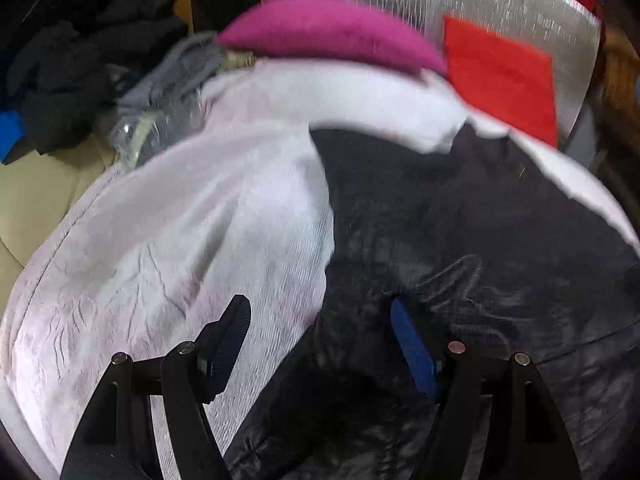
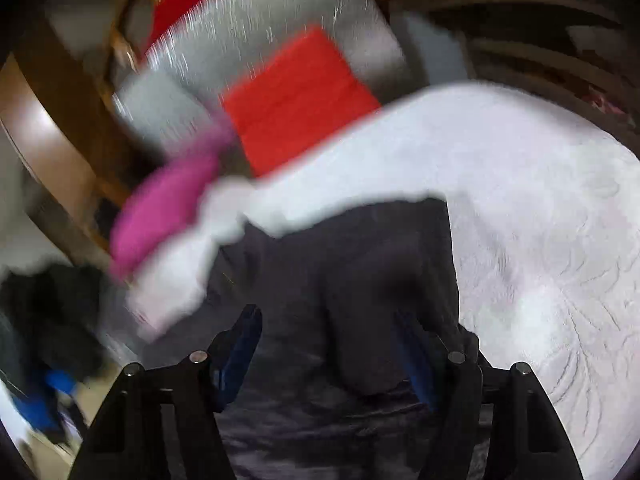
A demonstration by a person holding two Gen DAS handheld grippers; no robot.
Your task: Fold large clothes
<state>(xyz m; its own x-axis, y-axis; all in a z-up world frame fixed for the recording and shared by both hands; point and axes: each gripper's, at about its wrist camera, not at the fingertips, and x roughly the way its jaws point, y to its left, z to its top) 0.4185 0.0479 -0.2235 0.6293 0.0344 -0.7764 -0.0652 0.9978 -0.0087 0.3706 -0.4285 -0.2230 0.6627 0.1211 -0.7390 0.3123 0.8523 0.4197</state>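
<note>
Left wrist view: left gripper (image 1: 320,316) parted, straddling the near-left edge of the dark garment (image 1: 460,232), which lies on a pale quilted bedcover (image 1: 160,232). Right wrist view, blurred: right gripper (image 2: 328,332) released, garment (image 2: 332,272) beneath its spread fingers, pads not pressing it.

Both wrist cameras look steeply down past their own fingers, close over the dark garment (image 1: 460,220) on the pale bedspread (image 1: 180,220), sharing the magenta cushion (image 1: 332,32) and red cloth (image 1: 500,76) at its far edge (right view blurred).
</note>
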